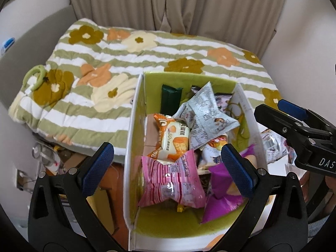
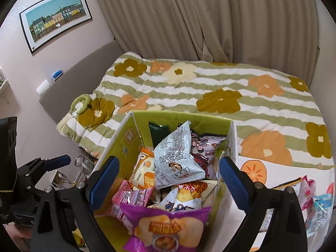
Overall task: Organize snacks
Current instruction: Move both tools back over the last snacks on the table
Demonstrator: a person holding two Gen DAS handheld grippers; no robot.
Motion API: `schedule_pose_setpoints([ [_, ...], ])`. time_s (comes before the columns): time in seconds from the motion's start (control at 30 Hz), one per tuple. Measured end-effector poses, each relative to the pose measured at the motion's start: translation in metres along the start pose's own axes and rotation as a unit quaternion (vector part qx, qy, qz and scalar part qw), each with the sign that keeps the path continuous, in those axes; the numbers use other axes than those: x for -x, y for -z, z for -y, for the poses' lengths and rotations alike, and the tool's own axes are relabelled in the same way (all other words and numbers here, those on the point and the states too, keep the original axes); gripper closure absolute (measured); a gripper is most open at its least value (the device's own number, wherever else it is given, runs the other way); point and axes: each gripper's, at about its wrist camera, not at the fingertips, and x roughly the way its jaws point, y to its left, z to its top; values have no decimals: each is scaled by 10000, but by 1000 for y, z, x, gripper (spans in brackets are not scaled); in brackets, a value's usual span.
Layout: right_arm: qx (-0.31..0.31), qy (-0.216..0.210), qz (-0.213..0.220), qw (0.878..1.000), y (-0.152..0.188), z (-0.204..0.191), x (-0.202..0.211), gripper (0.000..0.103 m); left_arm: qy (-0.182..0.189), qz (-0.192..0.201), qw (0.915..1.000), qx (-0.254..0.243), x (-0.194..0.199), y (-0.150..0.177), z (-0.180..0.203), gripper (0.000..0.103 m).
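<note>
The snack packets sit heaped in the green-lined cardboard box at the foot of the bed: a silver packet on top, a pink packet and a purple packet nearest the cameras. The left gripper and the right gripper hover above the box, each with jaws apart and nothing held. More packets lie outside on the right, on the floral quilt.

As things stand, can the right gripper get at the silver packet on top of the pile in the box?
Probably yes. The right gripper is open and empty, hanging over the box and pointing down at it. The silver packet lies on top of the other snacks, with nothing over it and the box open at the top.
</note>
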Motion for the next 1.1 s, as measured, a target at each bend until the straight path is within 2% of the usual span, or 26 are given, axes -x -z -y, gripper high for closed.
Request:
schedule_pose_setpoints([
  [0.37, -233, 511, 619, 9965, 39, -1, 82, 8, 177, 449, 9982, -369, 56, 30, 30, 2],
  [0.57, -510, 971, 828, 9905, 72, 6, 124, 8, 563, 576, 9944, -679, 75, 47, 60, 2],
  [0.9, -1252, 1712, 1001, 9721, 124, 42, 180, 8, 1278, 488, 9823, -1280, 78, 62, 131, 2],
  [1.1, -1607, 1991, 1108, 9603, 144, 81, 209, 8, 1470, 412, 9781, -1417, 68, 61, 175, 1],
])
